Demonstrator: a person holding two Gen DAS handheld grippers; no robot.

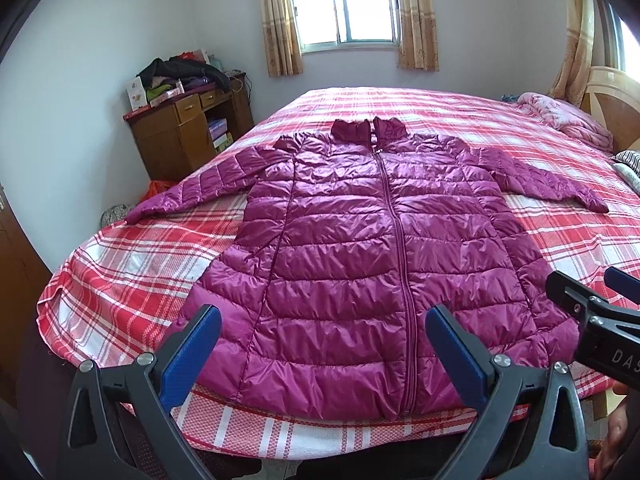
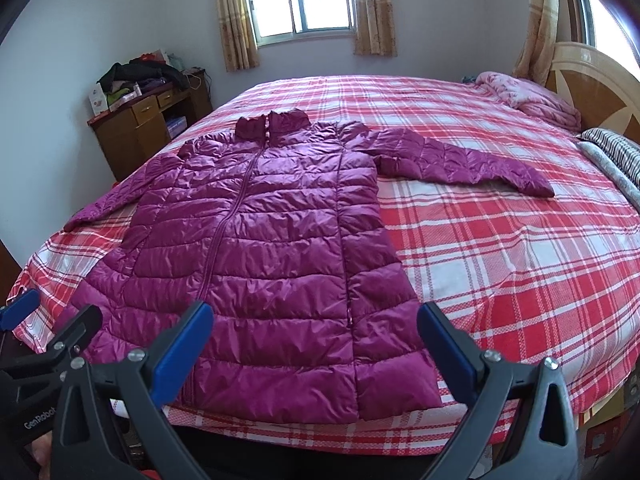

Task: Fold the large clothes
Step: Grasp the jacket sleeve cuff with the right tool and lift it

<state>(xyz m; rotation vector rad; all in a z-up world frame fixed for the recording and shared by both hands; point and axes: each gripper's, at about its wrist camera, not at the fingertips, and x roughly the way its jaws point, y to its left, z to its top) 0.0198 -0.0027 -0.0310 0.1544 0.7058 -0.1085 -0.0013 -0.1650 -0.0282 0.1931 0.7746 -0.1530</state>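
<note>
A long magenta quilted jacket [image 1: 360,248] [image 2: 256,248] lies flat and zipped on the bed, collar toward the window, both sleeves spread out to the sides. My left gripper [image 1: 324,316] hangs open above the jacket's hem, left of the zipper, with nothing between its blue pads. My right gripper [image 2: 316,316] is also open and empty, above the hem's right part. In the left wrist view the right gripper [image 1: 592,288] shows at the right edge. The left gripper [image 2: 44,312] shows at the left edge of the right wrist view.
A red and white plaid sheet [image 1: 560,240] [image 2: 500,240] covers the bed. A pink quilt [image 2: 532,96] and striped pillows [image 2: 612,148] lie by the wooden headboard [image 2: 592,76]. A cluttered wooden desk [image 1: 188,128] stands left of the bed, under a curtained window [image 1: 344,4].
</note>
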